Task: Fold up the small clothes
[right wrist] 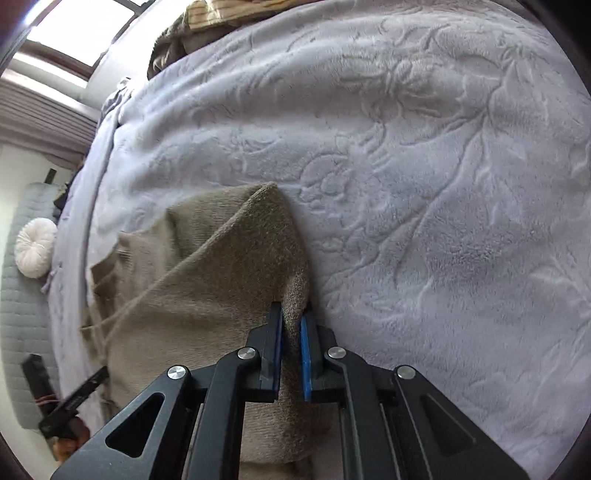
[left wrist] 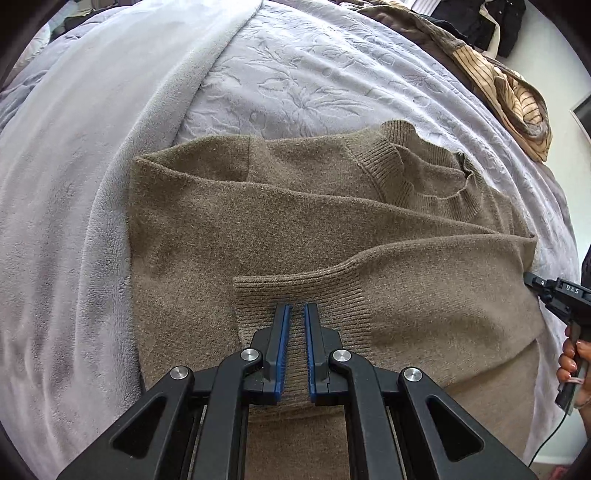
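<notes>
From your left wrist view, the left tool [left wrist: 297, 308] pinches the ribbed hem of the brown sweater [left wrist: 295, 206], which lies on the lavender bedspread [left wrist: 295, 74]. From your right wrist view, the right tool [right wrist: 291, 314] clamps a sweater edge [right wrist: 291, 288].

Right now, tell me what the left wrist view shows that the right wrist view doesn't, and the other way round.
Only the left wrist view shows the sweater's ribbed neckline, the ribbed cuff pinched in the left gripper, a striped brown garment at the far edge of the bed, and a hand holding the other gripper's handle. Only the right wrist view shows a window, a round white cushion, and the right gripper shut on a fold of the sweater's edge. Both show the brown sweater lying on the embossed lilac blanket.
</notes>
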`<state>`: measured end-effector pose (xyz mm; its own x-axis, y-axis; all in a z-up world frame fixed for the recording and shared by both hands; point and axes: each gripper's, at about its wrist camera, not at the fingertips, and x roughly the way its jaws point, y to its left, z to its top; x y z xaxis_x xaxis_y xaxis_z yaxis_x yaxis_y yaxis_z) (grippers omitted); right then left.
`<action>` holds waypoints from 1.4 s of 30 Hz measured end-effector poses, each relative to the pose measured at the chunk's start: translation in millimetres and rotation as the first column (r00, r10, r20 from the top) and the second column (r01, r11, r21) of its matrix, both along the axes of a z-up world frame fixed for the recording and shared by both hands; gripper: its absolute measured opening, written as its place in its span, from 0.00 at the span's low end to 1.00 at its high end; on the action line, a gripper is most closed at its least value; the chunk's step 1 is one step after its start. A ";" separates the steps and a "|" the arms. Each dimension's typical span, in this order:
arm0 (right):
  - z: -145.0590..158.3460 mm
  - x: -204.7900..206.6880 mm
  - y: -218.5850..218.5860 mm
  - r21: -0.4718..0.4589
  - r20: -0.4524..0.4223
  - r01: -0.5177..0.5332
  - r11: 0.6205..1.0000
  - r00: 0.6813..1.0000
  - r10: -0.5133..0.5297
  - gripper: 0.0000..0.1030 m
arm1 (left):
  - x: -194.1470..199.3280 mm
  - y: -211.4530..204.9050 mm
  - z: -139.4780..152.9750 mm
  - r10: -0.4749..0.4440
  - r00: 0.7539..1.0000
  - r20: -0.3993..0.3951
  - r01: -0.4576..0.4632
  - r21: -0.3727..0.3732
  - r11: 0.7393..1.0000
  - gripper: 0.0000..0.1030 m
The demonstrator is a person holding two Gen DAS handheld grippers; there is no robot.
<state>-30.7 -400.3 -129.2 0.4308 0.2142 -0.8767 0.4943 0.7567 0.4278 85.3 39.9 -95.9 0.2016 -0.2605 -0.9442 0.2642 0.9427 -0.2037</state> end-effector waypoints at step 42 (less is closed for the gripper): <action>68.5 -112.4 122.0 -0.111 -0.148 -0.163 0.980 0.978 0.146 0.13 | -109.7 40.3 51.2 0.008 0.997 -0.072 0.003 0.144 0.990 0.10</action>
<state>-143.1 -278.3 -60.7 0.2738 0.1565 -0.9490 0.4154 0.8707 0.2634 -24.4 80.2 -44.7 0.1317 -0.1202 -0.9840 0.2511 0.9643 -0.0842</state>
